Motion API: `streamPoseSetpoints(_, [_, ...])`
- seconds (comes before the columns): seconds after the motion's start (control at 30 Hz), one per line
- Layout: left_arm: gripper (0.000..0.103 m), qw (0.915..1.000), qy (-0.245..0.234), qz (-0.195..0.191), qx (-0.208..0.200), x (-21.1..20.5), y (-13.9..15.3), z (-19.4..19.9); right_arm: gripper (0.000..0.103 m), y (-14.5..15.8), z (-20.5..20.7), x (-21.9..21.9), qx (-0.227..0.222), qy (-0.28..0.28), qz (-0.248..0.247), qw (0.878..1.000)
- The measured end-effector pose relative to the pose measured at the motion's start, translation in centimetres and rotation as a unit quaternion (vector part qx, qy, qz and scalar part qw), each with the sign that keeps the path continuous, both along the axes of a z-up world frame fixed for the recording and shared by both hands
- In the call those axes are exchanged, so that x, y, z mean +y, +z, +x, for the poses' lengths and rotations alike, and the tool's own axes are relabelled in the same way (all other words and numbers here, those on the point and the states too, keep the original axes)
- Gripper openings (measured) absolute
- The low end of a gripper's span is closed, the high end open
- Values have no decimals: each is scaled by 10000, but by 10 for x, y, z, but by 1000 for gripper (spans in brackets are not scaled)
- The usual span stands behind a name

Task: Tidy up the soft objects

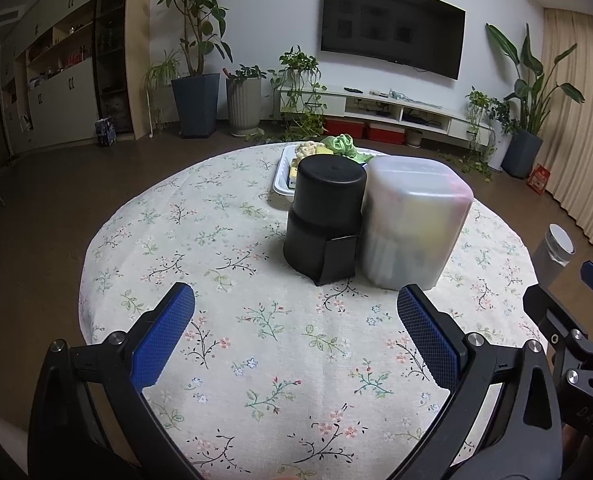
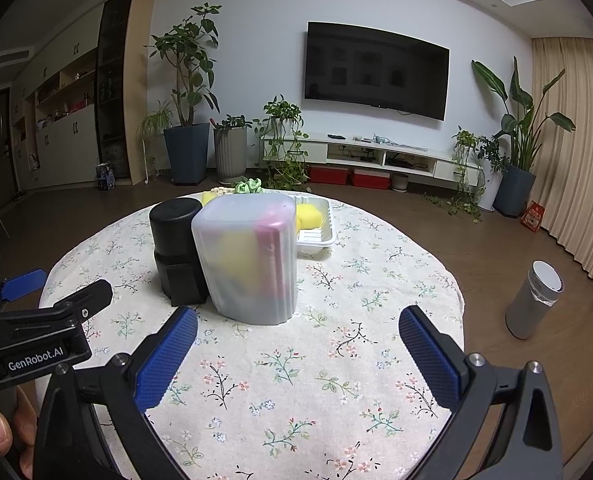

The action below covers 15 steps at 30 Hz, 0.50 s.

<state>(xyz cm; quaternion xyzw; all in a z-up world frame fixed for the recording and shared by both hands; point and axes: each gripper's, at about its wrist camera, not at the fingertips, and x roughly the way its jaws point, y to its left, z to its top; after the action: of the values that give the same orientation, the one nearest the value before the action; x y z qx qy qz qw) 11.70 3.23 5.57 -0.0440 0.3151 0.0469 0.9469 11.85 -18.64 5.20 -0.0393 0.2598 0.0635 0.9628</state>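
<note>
A frosted translucent container (image 2: 250,258) stands mid-table with yellow and pink soft items dimly visible inside; it also shows in the left wrist view (image 1: 412,220). Touching its left side is a black cylindrical container (image 1: 322,220) (image 2: 176,244). Behind them a white tray (image 2: 316,236) (image 1: 281,178) holds yellow sponges (image 2: 309,216), a green scrunchie (image 1: 340,145) (image 2: 248,187) and a cream beaded piece (image 1: 306,148). My left gripper (image 1: 296,330) is open, nothing between its fingers, short of both containers. My right gripper (image 2: 298,354) is open too, near the table's front.
The round table (image 1: 232,320) wears a floral cloth. A grey flask (image 2: 534,300) (image 1: 554,252) stands on the floor to the right. A hand (image 2: 0,436) holds the left gripper's body. Potted plants, a TV and a low cabinet line the far wall.
</note>
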Motion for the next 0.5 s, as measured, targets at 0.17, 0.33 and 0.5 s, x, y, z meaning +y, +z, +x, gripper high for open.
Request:
streamPoseSetpoints(0.17, [103,10000,-5,2,5,-1,0,0,103,1,1,1,2,1,-7,10000])
streamPoseSetpoints(0.33, [103,10000,-4,8,5,-1,-1,0,103,1,1,0,40,34,-4,10000])
streamPoseSetpoints(0.5, [103,10000,4,61,-26,-1,0,0,103,2,-1,-2,56,57,-11,10000])
